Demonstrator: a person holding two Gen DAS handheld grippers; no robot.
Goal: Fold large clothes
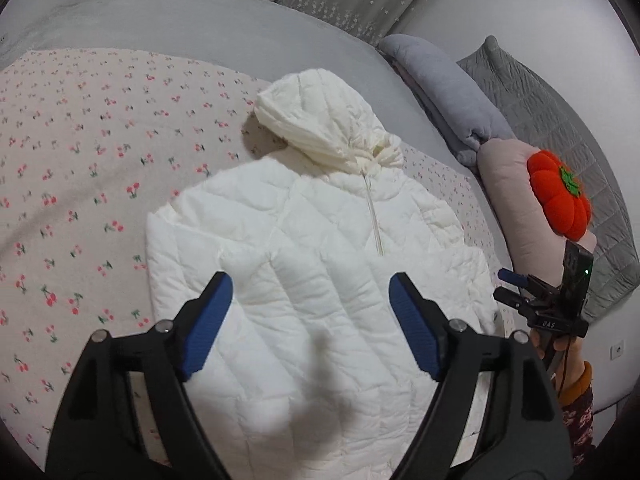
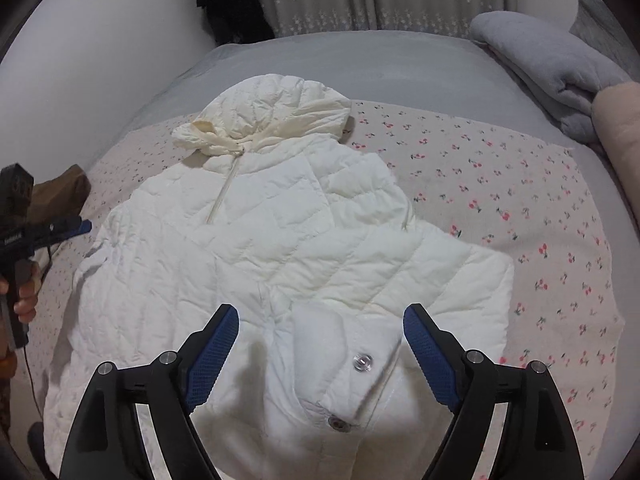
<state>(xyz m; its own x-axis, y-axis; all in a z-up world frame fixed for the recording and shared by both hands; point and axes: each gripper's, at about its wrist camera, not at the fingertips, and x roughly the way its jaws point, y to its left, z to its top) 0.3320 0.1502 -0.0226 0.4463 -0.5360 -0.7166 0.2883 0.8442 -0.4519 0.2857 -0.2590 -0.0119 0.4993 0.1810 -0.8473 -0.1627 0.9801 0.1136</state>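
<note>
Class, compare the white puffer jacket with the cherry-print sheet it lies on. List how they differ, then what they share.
1. The white puffer jacket is plain; the cherry-print sheet carries small red cherries.
2. The jacket is puffy and quilted; the sheet is thin and flat.
3. The jacket covers only the middle; the sheet spreads wider around it.
4. The jacket has a zip, snaps and a hood; the sheet has none.

Shared: both are pale fabric spread out on the bed.

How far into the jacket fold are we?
Early. Done: the white quilted hooded jacket lies spread on the cherry-print sheet, with both sleeves seemingly folded in across the front. In hand: nothing; the left tongs and right tongs hover open above it. Left: folding the hood and body into a compact bundle.
</note>
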